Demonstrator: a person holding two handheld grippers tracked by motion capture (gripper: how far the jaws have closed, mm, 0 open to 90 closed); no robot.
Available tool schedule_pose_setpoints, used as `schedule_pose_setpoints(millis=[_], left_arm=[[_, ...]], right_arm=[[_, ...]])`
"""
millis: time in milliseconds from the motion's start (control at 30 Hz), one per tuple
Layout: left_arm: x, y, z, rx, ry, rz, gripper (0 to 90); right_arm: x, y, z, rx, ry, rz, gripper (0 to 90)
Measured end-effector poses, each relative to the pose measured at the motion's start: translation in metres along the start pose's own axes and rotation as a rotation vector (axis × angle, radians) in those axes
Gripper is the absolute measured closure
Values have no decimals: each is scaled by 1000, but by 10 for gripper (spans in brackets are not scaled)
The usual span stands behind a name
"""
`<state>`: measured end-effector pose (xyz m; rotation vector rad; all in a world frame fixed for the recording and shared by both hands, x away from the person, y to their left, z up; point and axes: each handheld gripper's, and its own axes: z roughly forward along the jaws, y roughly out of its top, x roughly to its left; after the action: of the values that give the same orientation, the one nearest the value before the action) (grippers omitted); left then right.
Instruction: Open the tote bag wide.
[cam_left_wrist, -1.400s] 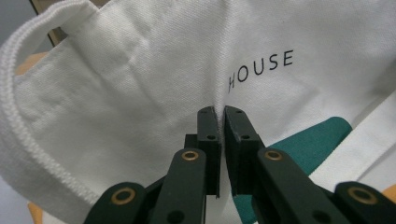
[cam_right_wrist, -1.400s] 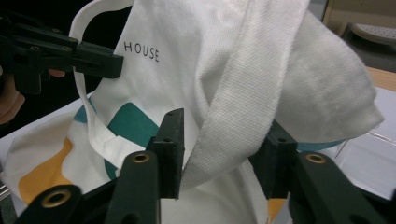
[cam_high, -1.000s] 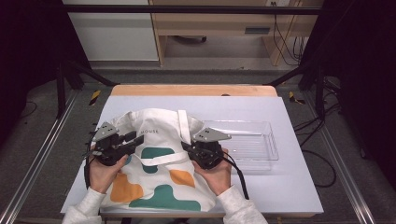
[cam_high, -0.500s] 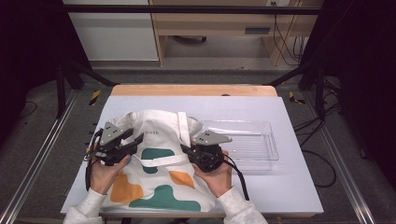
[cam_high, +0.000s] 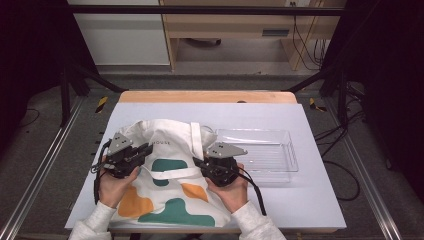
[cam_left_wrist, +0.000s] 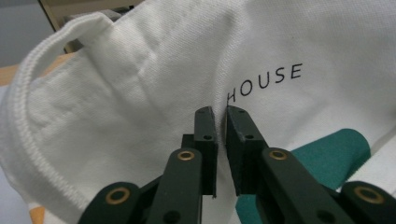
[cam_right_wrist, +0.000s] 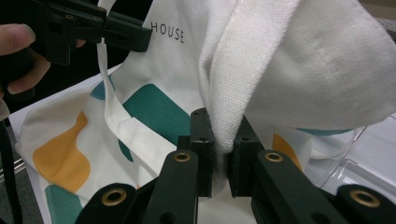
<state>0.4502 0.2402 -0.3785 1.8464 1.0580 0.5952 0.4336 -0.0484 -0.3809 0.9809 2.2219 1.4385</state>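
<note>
- Pale and matte, the table (cam_high: 310, 200) carries a white tote bag (cam_high: 165, 200) with green and orange patches at its near left part, and a clear plastic tray (cam_high: 280, 155) lies just right of the bag. Seen from the high view, the left gripper (cam_high: 142, 151) rests on the bag's left upper part and the right gripper (cam_high: 200, 165) sits at the bag's right edge, beside the strap.
- Left gripper view: the left gripper (cam_left_wrist: 221, 122) has just been closing; its jaws stand almost together on a thin fold of the tote bag (cam_left_wrist: 140, 93), just below the printed word HOUSE (cam_left_wrist: 265, 82).
- Right gripper view: the right gripper (cam_right_wrist: 222, 140) pinches a thick bunched fold of the tote bag (cam_right_wrist: 317, 70), cloth lifted and draping over it; the tray (cam_right_wrist: 369, 163) shows at lower right.
</note>
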Motion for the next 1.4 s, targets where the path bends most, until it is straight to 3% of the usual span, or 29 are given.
schedule_pose_setpoints(millis=[167,300,400,600,900,933,1067,1200,1400], left_arm=[[-1,-2,-4,-2,-11,5,878],[-1,-6,-9,0,-31,4,881],[-2,-9,-13,2,-38,11,881],[-6,-15,-21,-11,-41,22,886],[-11,-21,-23,-2,-46,26,888],[-12,-24,-24,-1,-48,31,888],[-15,-28,-26,3,-49,41,888],[-17,-32,-26,11,-47,50,888],[-20,-39,-29,23,-52,65,888]], right_arm=[[-1,0,-1,-4,6,8,762],[-4,3,-7,-44,18,34,617],[-5,7,-14,-84,8,37,564],[-4,18,-25,-146,-7,24,540],[-9,38,-29,-212,-34,58,669],[-9,44,-28,-225,-47,55,725],[-8,59,-25,-246,-67,61,801],[-7,69,-21,-247,-74,56,867],[-5,75,-4,-199,-81,51,900]])
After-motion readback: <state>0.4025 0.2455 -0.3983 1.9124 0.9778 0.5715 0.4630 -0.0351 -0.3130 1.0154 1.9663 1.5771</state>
